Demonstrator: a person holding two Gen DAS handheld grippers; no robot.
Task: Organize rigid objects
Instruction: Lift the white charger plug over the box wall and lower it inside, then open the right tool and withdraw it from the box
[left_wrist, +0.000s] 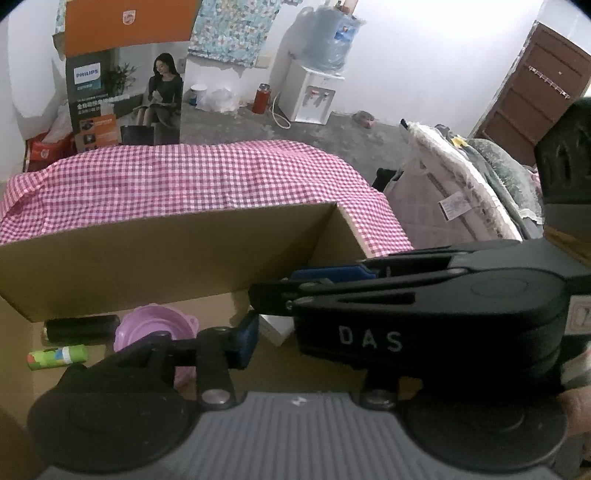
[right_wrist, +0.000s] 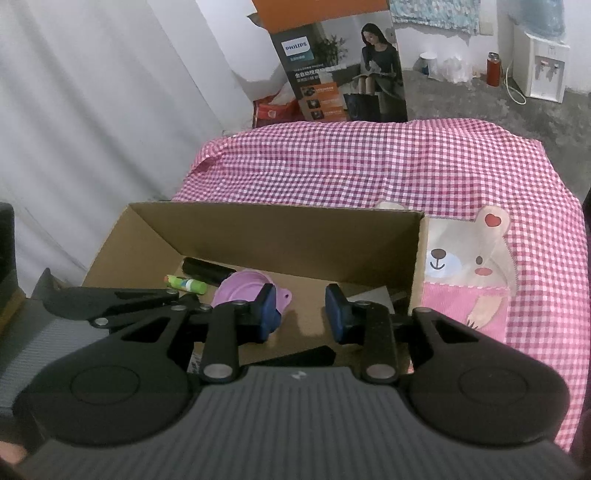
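Over an open cardboard box (right_wrist: 280, 236) on a pink checked cloth (right_wrist: 369, 166), with both grippers tilted down into it.

Edges: far wall upright and tall; right wall just beside a bear patch (right_wrist: 469, 258) on the cloth; left flap leaning outward. Bare cardboard floor in the middle and right of the box; crowded at the back left. Beyond the box, only flat cloth up to the far table edge.

Right gripper (right_wrist: 303, 315): narrowly parted, blue pads (right_wrist: 269, 314) facing each other, holding nothing, only box floor in the gap. In the left wrist view, crossing in front from the right and covering much of the box mouth.

Left gripper (left_wrist: 280, 332): only one blue pad (left_wrist: 245, 341) showing, the other hidden behind the right gripper; cannot tell how wide, nor whether holding anything.

Counted inside the box: one black cylinder (right_wrist: 207, 271) against the far wall; one green tube (right_wrist: 186, 283) just in front of it; one purple bowl (right_wrist: 243, 290) beside both, partly behind a pad; one white flat piece (right_wrist: 371, 297) near the right wall.
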